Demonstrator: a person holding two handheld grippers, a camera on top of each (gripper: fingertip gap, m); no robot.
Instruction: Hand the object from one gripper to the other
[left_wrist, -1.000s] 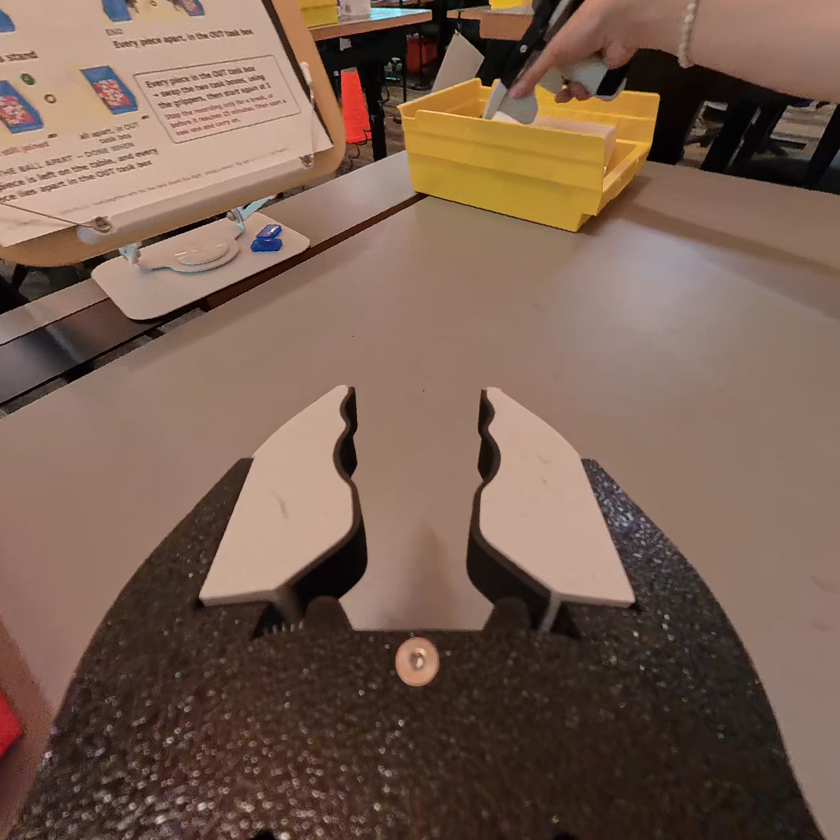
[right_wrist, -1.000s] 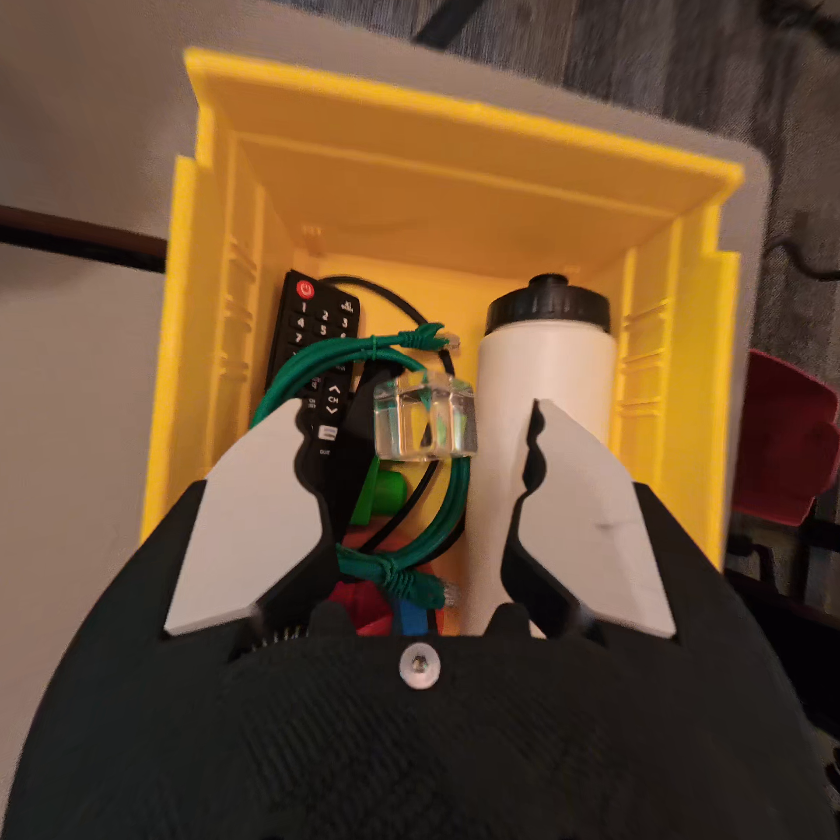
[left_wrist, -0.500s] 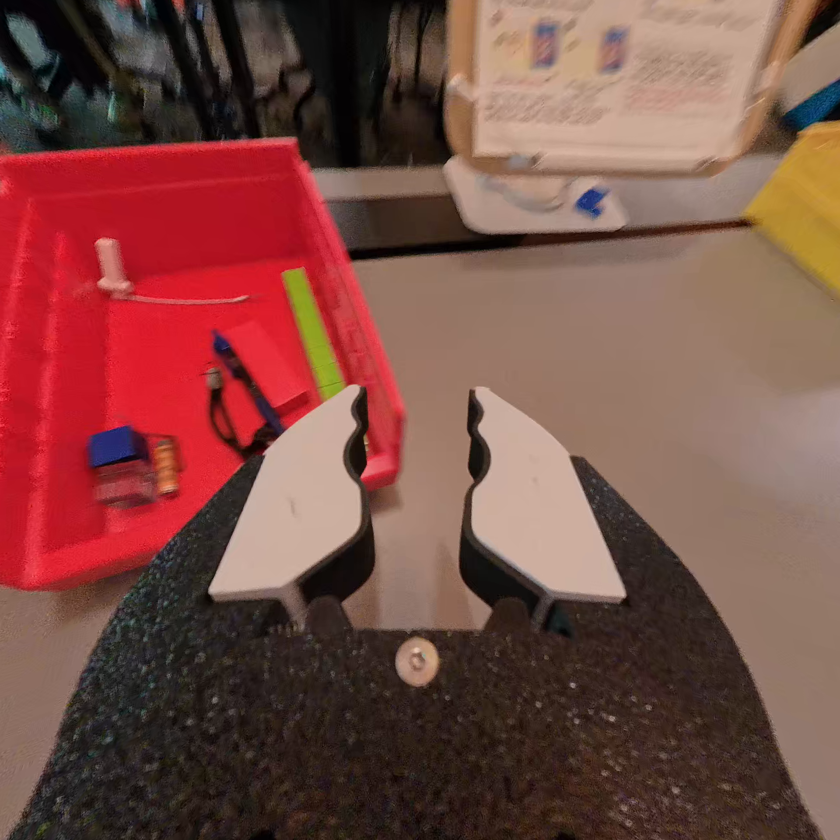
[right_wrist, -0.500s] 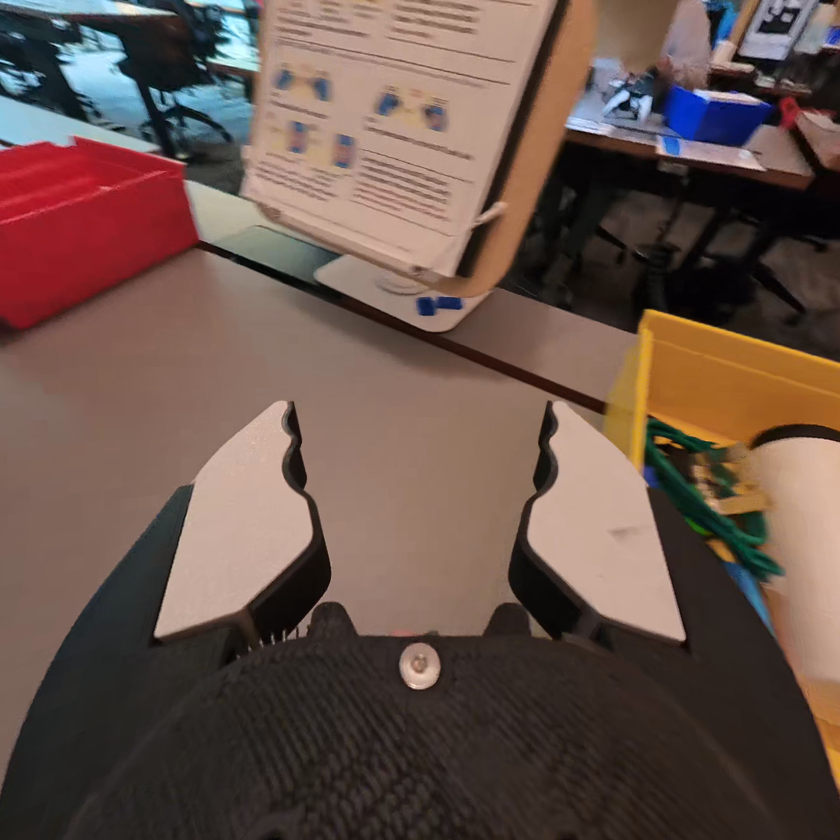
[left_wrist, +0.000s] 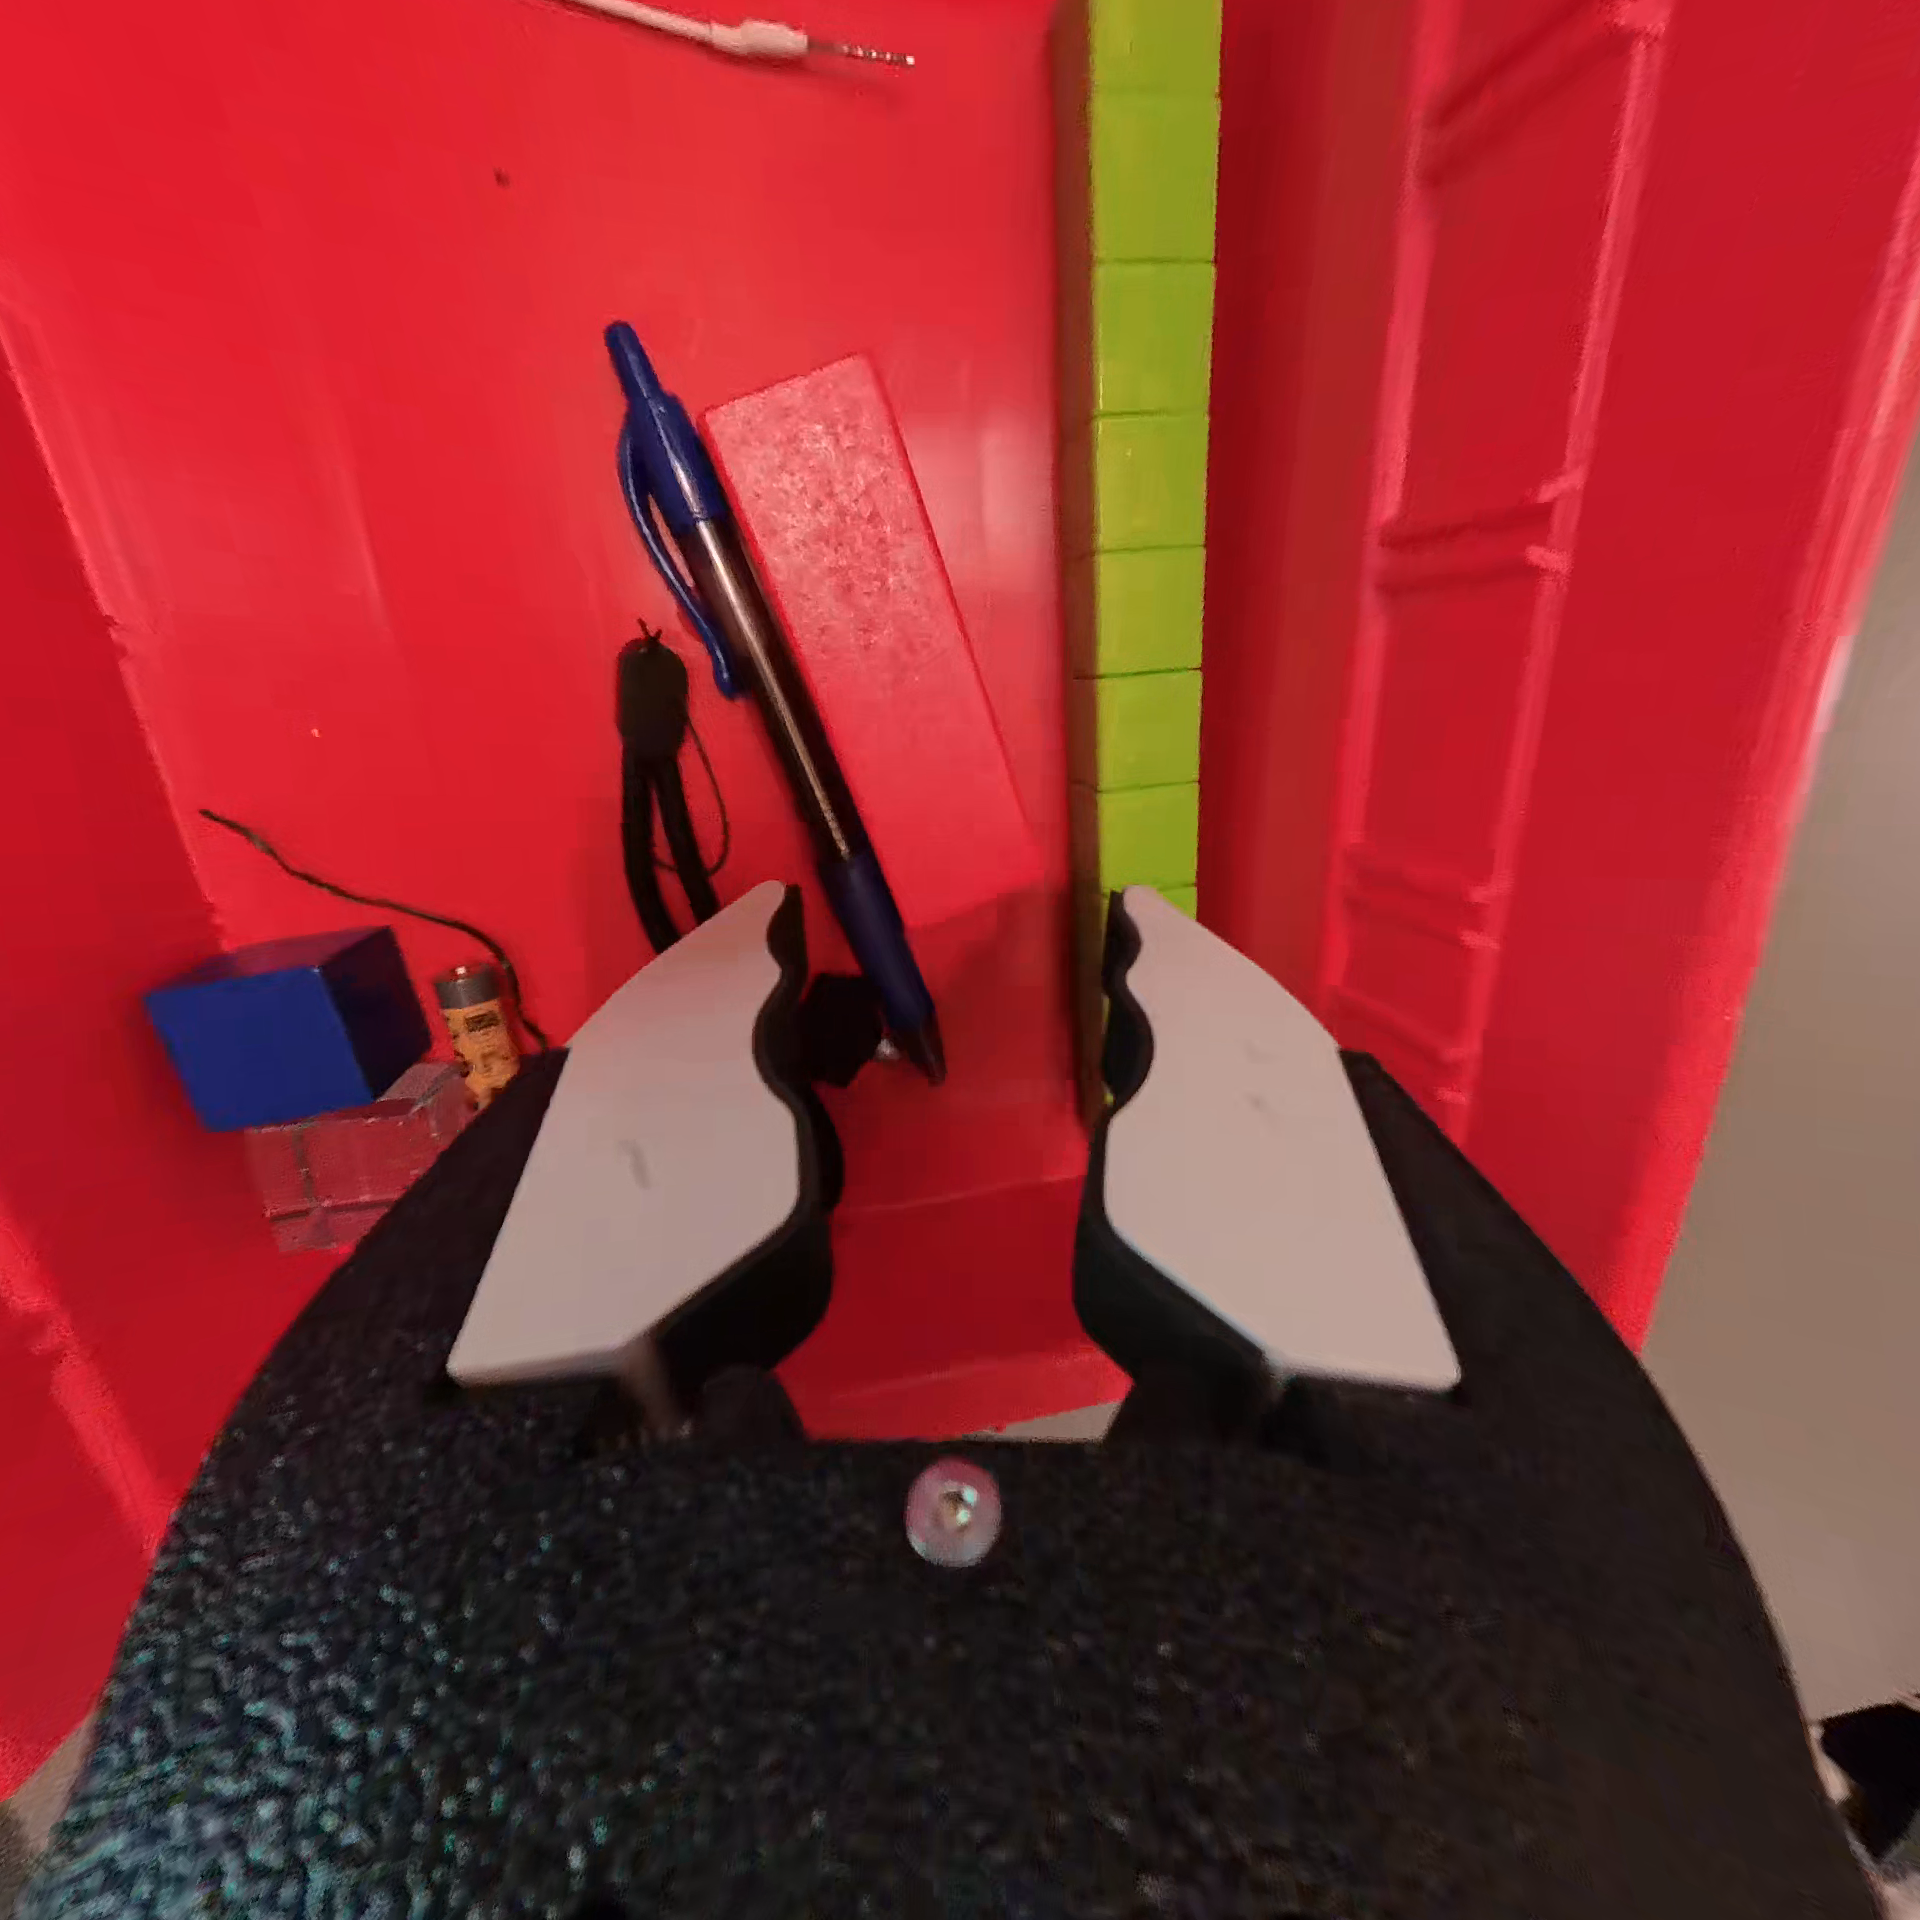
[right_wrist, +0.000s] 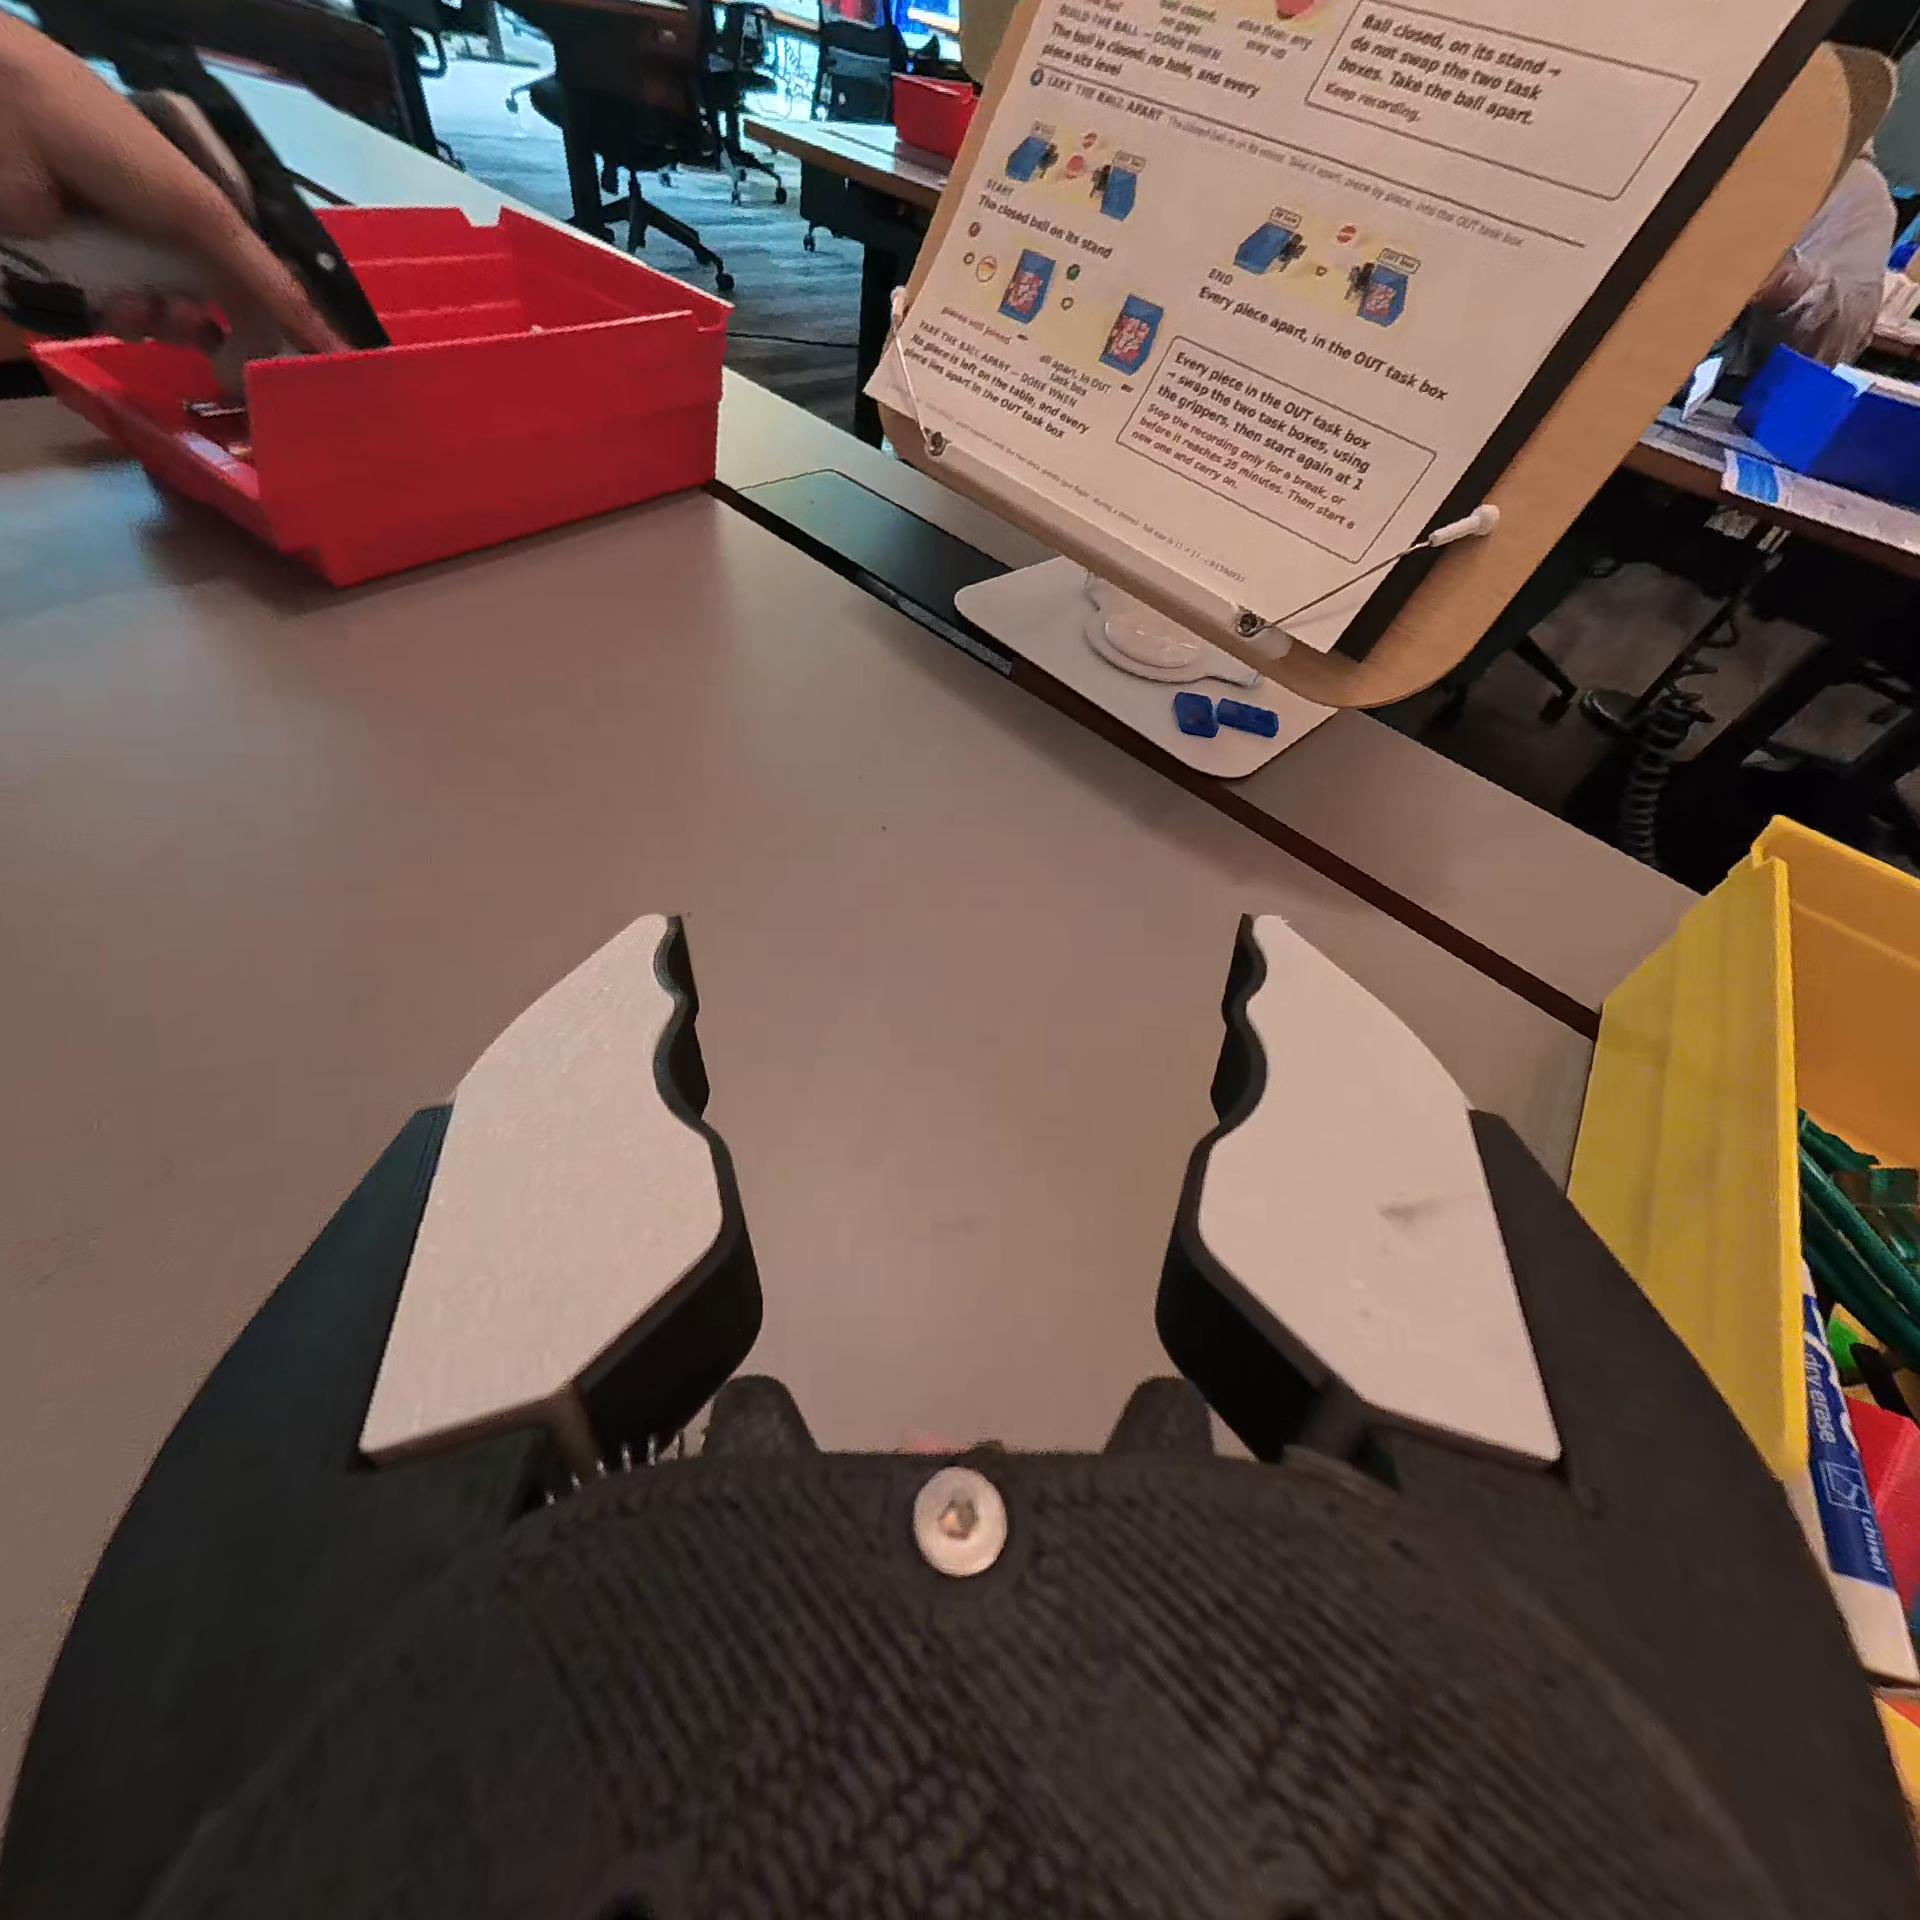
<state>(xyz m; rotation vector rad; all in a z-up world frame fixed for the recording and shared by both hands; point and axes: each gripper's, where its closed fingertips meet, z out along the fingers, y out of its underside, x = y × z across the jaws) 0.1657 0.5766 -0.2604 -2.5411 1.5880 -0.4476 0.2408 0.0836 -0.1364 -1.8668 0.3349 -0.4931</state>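
Note:
My left gripper (left_wrist: 951, 904) is open and empty, pointing down into a red bin (left_wrist: 1538, 520). Just past its fingertips lie a blue pen (left_wrist: 748, 665), a flat red block (left_wrist: 873, 644) and a long lime-green bar (left_wrist: 1148, 468) along the bin's right wall. A blue cube (left_wrist: 286, 1023) on a clear block, a small battery (left_wrist: 478, 1023) and a black cord (left_wrist: 655, 790) lie to the left. My right gripper (right_wrist: 961, 920) is open and empty above the grey table (right_wrist: 520, 831). In the right wrist view the red bin (right_wrist: 468, 416) sits far left, with a hand and the left gripper (right_wrist: 301, 270) inside it.
A yellow bin (right_wrist: 1704, 1143) with green cable (right_wrist: 1860, 1226) and a marker is at my right gripper's right. A tilted board with a printed sheet (right_wrist: 1299, 291) stands on a white base (right_wrist: 1143, 665) at the table's far edge. Desks and chairs are behind. Left tips to right tips: about 50 centimetres. The flat red block (left_wrist: 873, 644) is about 4 centimetres from my left fingertips and 50 centimetres from my right.
My left gripper swung left from the yellow bin and dropped into the red bin over the pen. My right gripper lifted out of the yellow bin and now faces across the table, wider open.

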